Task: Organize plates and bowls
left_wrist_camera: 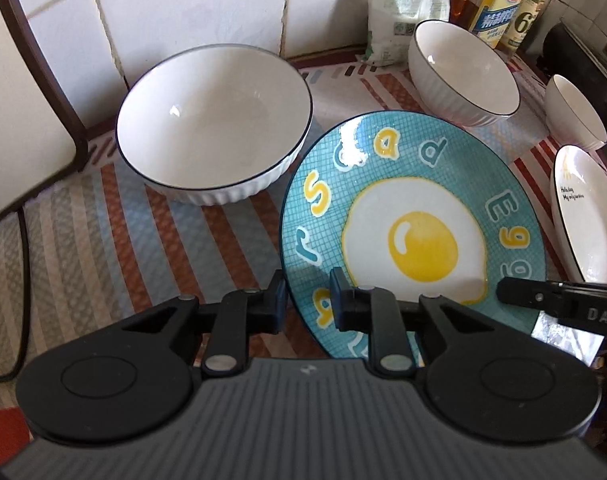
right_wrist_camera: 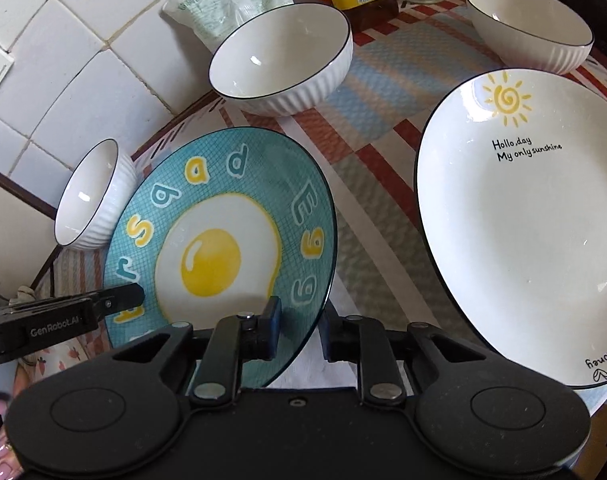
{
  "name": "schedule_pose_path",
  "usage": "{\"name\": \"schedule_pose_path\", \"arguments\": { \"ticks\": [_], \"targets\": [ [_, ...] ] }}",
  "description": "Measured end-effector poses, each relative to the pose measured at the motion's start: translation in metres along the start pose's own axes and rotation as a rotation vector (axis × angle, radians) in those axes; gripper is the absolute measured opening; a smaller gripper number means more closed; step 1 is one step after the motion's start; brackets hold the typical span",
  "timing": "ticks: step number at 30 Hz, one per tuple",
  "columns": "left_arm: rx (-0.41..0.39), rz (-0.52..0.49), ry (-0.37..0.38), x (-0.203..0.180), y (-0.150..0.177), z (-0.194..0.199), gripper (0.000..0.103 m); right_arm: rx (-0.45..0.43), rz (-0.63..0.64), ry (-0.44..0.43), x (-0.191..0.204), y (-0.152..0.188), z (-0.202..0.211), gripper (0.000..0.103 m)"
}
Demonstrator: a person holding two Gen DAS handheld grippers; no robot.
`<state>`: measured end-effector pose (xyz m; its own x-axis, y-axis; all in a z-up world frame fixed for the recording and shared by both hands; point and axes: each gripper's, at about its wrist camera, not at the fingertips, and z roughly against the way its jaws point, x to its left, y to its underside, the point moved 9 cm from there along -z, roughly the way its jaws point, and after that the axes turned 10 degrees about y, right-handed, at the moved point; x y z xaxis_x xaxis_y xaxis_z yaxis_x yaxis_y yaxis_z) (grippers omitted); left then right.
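Scene: a striped kitchen mat (left_wrist_camera: 151,236) against a tiled wall, with plates and bowls spread singly across it, nothing stacked.
Egg plate: the blue egg plate (left_wrist_camera: 407,216) sits at the centre of the mat, gripped on both sides of its near rim.
Left tongs: the left gripper (left_wrist_camera: 305,300) is clamped on the rim at the plate's 7 o'clock, one pad above, one outside the edge.
Right tongs: the right gripper (right_wrist_camera: 301,328) is closed on the rim at about 5 o'clock in the right wrist view.
Sunshine plate: the white sunshine plate (right_wrist_camera: 523,232) lies at 3 o'clock of the egg plate, apart from it.
Bowls: large bowl (left_wrist_camera: 211,124) at 10 o'clock, just beside the egg plate; second bowl (left_wrist_camera: 463,72) at 1 o'clock; small bowl (left_wrist_camera: 575,116) at 2 o'clock, well apart.
Backdrop: oil bottles (left_wrist_camera: 499,4) and a bag (left_wrist_camera: 403,4) along the wall.
Progress: early by appearance; no piece is nested yet, and the egg plate looks to be the first one taken up.
Remaining: likely pairing the two plates and nesting three bowls.
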<state>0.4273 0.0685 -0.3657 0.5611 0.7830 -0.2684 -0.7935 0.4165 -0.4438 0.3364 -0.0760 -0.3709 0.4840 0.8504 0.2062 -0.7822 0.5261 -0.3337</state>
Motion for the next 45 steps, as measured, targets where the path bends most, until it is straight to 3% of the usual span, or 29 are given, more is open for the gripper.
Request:
{"name": "schedule_pose_path", "arguments": {
  "ticks": [11,26,34,40,45],
  "targets": [
    [-0.034,-0.075,0.028,-0.025,0.016,0.039,0.02,-0.052,0.118,-0.007,0.003,0.002,0.039,0.022],
    [-0.003,-0.039,0.073,-0.054,0.07,0.06,0.02,-0.045,0.205,-0.01,-0.022,0.036,0.063,0.022],
    [0.072,0.027,0.107,-0.064,0.081,0.057,0.02,-0.003,0.327,-0.052,-0.03,0.032,0.062,0.022],
    [0.155,0.036,0.074,-0.072,0.096,0.045,0.02,0.017,0.328,0.004,-0.043,0.041,0.054,0.019],
    [0.178,0.076,0.065,-0.07,0.1,0.042,0.021,0.011,0.352,0.025,-0.043,0.047,0.054,0.018]
  ]
}}
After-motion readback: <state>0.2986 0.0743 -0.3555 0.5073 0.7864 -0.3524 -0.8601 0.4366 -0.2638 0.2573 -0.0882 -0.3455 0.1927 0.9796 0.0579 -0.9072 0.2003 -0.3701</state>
